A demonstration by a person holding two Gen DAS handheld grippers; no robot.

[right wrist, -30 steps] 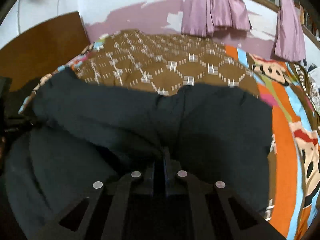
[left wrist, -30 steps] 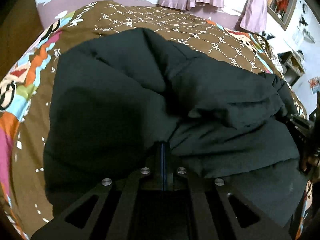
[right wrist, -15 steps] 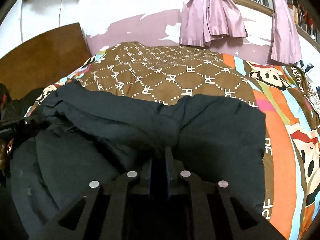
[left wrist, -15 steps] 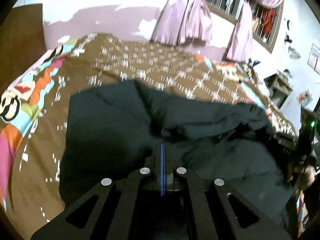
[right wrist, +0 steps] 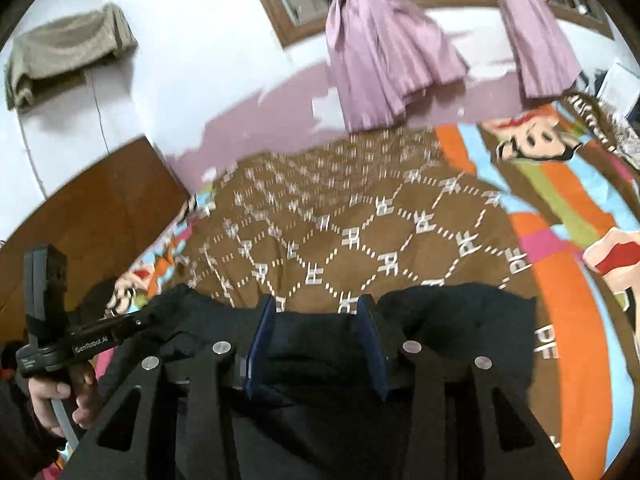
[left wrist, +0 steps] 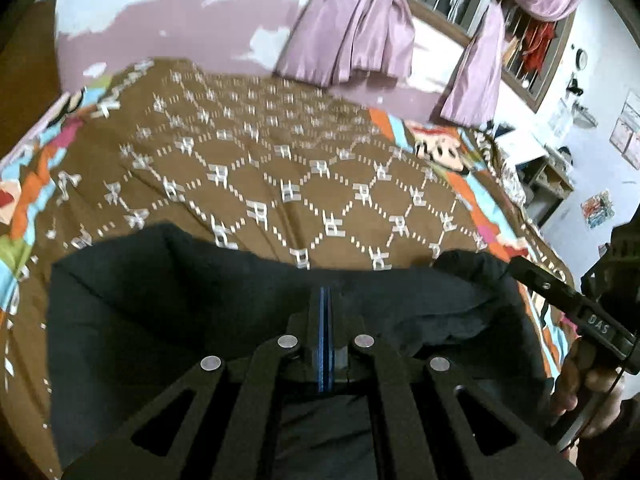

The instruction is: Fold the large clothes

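bare bedspread (left wrist: 320, 168) beyond dark garment (left wrist: 180, 320)

Black garment (left wrist: 168, 320); brown bedspread (left wrist: 280, 168), seemingly white-latticed.

Both wrist views are pretty dim, indoor light, kind of flat. The white wall (right wrist: 208, 80) is the brightest part. Heavy fisheye bending, with black vignette at every corner. Motion blur smears the bedspread (left wrist: 280, 168) pattern toward the bed's far edge, also in the right view. The dark garment (left wrist: 160, 320) is nearly featureless, its folds lost in shadow.
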